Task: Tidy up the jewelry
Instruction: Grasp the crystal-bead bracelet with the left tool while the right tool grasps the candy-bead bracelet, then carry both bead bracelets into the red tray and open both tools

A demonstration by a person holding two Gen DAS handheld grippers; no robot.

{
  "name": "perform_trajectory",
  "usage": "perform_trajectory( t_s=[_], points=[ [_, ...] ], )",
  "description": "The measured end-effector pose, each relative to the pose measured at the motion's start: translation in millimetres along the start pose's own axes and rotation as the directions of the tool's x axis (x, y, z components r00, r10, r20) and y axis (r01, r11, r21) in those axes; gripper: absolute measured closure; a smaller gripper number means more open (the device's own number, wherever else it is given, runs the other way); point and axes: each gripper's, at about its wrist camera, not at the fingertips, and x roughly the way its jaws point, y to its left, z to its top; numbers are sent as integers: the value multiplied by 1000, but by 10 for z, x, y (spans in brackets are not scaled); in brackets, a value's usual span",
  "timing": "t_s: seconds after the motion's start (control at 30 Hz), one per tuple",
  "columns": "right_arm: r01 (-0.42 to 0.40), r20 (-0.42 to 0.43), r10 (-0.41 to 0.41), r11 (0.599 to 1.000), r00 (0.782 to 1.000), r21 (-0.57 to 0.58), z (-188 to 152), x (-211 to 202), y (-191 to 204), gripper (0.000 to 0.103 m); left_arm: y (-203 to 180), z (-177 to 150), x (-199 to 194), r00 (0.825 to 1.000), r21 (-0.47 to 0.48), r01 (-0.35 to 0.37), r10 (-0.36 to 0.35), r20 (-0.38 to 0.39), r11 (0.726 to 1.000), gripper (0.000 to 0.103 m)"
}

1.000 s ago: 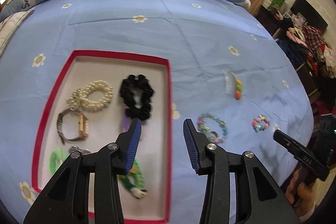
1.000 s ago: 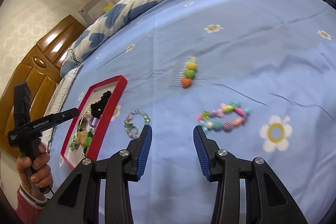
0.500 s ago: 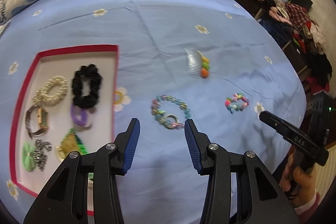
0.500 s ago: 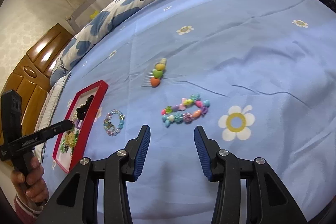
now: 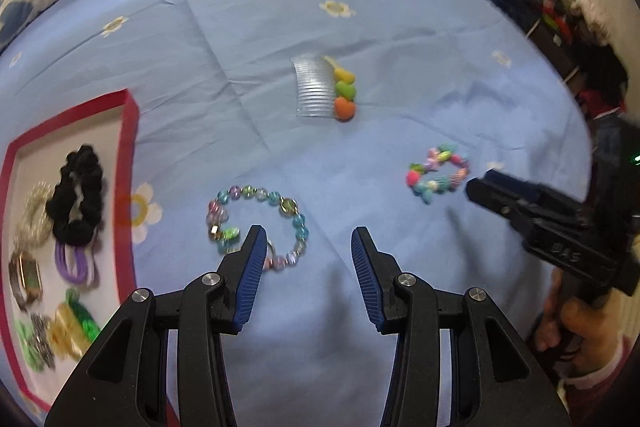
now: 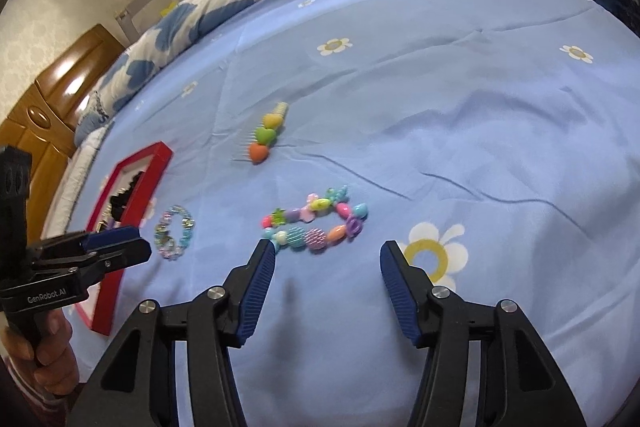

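Jewelry sat in the red tray [image 5: 130,131] at the left. Next, the left gripper [image 5: 306,243] hung open over the glass bead bracelet [image 5: 256,223]. Rightmost, the right gripper [image 6: 326,257] was opening, empty, just before the colorful bead bracelet [image 6: 316,223].
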Motion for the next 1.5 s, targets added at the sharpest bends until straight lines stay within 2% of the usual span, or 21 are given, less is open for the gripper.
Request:
perform_trajectory(
  t_s=[0.13,0.27,0.3,0.37,0.4,0.43,0.5,0.6,0.77,0.83,1.07,1.27,1.5],
  points=[
    [9,-9,-10,1000,1000,-19,64,109,-17,46,-35,84,237,998,29,-33,35,-54,999,61],
    [23,-16,-24,998,1000,-52,88,229,1,46,-99,72,417,994,77,-58,65,-85,995,69],
    [29,-15,-30,998,999,-62,87,248,14,47,-114,62,415,995,90,-60,67,-76,994,73],
    [48,-5,-48,995,999,-90,68,277,50,49,-129,44,401,996,106,-48,55,-71,993,93],
    [55,0,-56,993,998,-101,63,282,68,57,-125,37,393,996,105,-43,51,-71,994,95],
    [57,5,-57,992,998,-111,58,278,84,72,-119,32,381,997,103,-41,48,-67,994,95],
    [34,6,-33,993,999,-110,55,274,103,85,-90,11,341,998,86,-36,41,-57,996,96],
    [31,12,-30,994,999,-109,65,244,157,87,-45,-47,208,999,67,-21,24,-35,998,96],
    [-34,34,36,997,999,-76,56,78,214,87,70,-132,-171,999,20,17,-18,42,1000,96],
    [-55,45,58,996,997,-67,72,9,242,87,132,-147,-344,996,-12,51,-50,72,999,96],
    [-131,100,138,989,985,-68,185,-299,442,87,268,-95,-817,981,-69,99,-86,171,993,97],
    [-173,118,185,979,976,-108,253,-426,695,87,419,-157,-1064,971,-115,102,-74,227,988,97],
    [-227,89,241,963,966,-148,221,-371,1029,87,773,-371,-1271,965,-196,92,-39,260,976,97]
  ],
)
